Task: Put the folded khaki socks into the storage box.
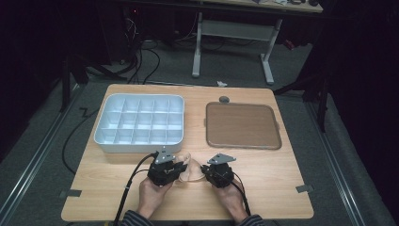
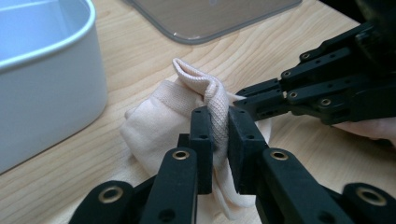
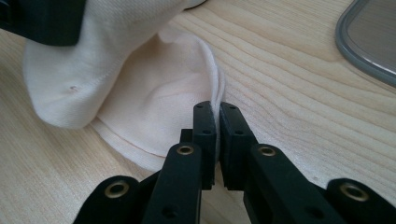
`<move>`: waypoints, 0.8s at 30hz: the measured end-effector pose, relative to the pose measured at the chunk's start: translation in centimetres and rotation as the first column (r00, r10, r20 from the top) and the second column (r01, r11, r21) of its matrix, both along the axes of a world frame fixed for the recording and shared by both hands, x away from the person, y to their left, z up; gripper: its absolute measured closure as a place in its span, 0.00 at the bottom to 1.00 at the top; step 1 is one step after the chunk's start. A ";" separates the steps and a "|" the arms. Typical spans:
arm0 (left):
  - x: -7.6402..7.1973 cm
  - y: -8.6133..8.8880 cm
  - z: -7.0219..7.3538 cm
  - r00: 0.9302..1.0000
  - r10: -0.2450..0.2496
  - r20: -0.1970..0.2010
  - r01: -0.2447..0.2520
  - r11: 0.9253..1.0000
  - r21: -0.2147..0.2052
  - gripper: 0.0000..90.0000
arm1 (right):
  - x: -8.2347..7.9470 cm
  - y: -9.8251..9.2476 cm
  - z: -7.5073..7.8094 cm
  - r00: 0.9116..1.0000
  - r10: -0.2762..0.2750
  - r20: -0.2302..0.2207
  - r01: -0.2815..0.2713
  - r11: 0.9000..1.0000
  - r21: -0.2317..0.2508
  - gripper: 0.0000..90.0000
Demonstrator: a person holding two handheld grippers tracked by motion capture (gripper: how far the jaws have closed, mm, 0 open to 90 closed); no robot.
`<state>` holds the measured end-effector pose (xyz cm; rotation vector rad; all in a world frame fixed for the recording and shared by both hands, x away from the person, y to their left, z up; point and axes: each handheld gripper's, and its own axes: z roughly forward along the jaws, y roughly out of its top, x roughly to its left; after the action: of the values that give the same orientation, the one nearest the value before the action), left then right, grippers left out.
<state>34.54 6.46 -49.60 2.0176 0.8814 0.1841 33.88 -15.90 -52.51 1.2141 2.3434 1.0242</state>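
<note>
**Me:** Two pinches on one sock, both clamped tight. My left gripper has a raised fold of the knit squeezed between its pads. My right gripper is nipping the thin edge of the flat part.

**Reviewer:** Where's the sock?

**Me:** On the table near my edge, between the two grippers, just in front of the white divided tray. The clear lid lies flat, well off to the right.

**Reviewer:** Failure modes?

**Me:** Main one is the right bite. It's only on the hem, a few layers deep, so I'd expect it to slip out if I pull the hands apart fast. Second: the left pinch has a bunched ridge, not a clean edge. Lifting could carry the whole wad instead of opening it. Third: the tray wall sits close on my left, so a sideways swing could knock it.

**Reviewer:** Orientation?

**Me:** Crumpled, so it's hard to call. In the high view its long axis looks to run left to right, roughly parallel to the table's near edge. The left part stands up as a fold; the right part lies flat on the wood. Can't tell toe from cuff.

**Reviewer:** Plan?

**Me:** Slow, even pull, probably.
</note>
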 end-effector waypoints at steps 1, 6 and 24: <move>0.0 -0.1 -0.1 1.000 0.002 -0.002 -0.002 1.000 0.001 0.90 | 0.0 0.0 0.0 1.000 -0.001 -0.002 0.001 1.000 0.001 0.96; 0.2 -0.4 -0.3 1.000 0.001 -0.001 -0.001 1.000 0.013 0.90 | 0.0 0.0 0.0 1.000 0.000 -0.001 0.000 1.000 0.002 0.96; 0.7 -1.8 -1.5 1.000 -0.013 -0.026 0.014 1.000 0.018 0.88 | 0.2 0.0 -0.1 1.000 0.001 -0.003 -0.001 1.000 0.010 0.96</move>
<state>35.29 4.70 -51.06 2.0462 0.8849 0.1591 34.04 -15.91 -52.65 1.2191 2.3443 1.0358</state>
